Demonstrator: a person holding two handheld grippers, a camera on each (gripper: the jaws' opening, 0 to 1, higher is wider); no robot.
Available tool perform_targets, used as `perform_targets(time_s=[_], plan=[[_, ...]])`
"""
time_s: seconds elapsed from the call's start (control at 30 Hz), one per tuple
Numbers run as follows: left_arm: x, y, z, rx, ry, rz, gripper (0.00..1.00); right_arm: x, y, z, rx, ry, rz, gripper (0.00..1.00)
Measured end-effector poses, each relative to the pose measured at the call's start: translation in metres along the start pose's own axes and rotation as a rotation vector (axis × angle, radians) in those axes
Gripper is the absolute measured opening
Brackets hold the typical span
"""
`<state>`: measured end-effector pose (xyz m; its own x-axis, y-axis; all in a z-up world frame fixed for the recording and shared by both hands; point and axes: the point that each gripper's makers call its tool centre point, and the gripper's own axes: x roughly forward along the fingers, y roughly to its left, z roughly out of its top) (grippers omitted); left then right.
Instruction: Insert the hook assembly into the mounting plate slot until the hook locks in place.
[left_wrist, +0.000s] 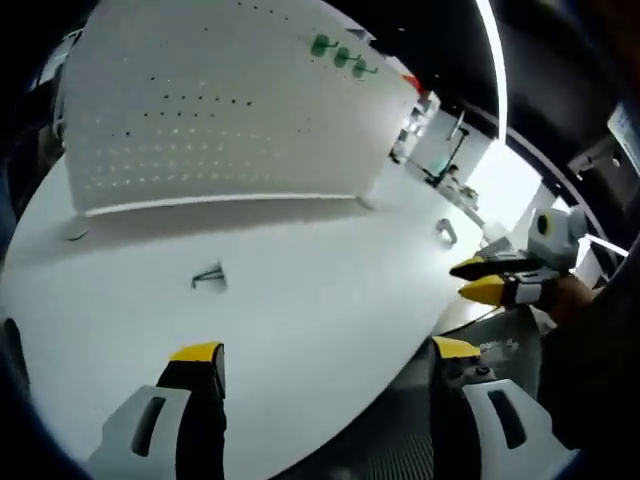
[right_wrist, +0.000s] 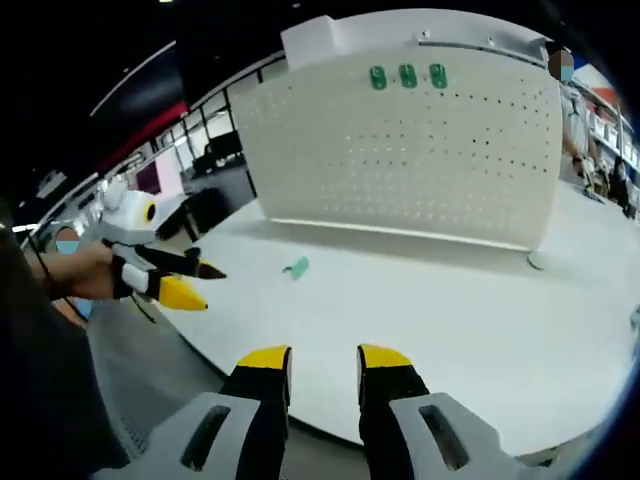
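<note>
A white perforated mounting board (left_wrist: 230, 110) (right_wrist: 420, 150) stands upright at the back of a white table (left_wrist: 320, 290) (right_wrist: 450, 310). Three green hooks (left_wrist: 340, 55) (right_wrist: 407, 75) sit near its top edge. A small loose hook piece (left_wrist: 208, 277) (right_wrist: 297, 267) lies on the table in front of the board, teal in the right gripper view. My left gripper (left_wrist: 326, 350) (right_wrist: 190, 282) is wide open and holds nothing, well short of that piece. My right gripper (right_wrist: 324, 356) (left_wrist: 478, 279), open and also holding nothing, hovers over the table's near edge.
A small metal piece (left_wrist: 445, 232) lies toward the table's right side. The board's foot (right_wrist: 537, 262) rests on the tabletop. A hand (right_wrist: 85, 272) holds the left gripper out beyond the table edge. Grey floor (left_wrist: 400, 440) lies below the rounded edge.
</note>
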<state>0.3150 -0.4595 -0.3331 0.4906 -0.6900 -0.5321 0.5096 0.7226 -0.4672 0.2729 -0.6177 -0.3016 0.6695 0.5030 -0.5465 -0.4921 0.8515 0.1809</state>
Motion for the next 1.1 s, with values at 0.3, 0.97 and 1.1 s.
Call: perform_targets(time_s=[0.3,0.97,1.1], plan=[[0.032,0.025,0.012,0.060,0.040,0.054,0.76,0.002,-0.012,-0.001,0.029,0.007,-0.014,0.24],[0.085,0.055,0.019,0.038,0.082,0.094,0.70,-0.002,-0.029,0.006,0.056,-0.003,-0.030,0.24],[0.089,0.058,0.019,0.024,0.083,0.114,0.67,-0.003,-0.035,0.005,0.060,0.004,-0.035,0.24]])
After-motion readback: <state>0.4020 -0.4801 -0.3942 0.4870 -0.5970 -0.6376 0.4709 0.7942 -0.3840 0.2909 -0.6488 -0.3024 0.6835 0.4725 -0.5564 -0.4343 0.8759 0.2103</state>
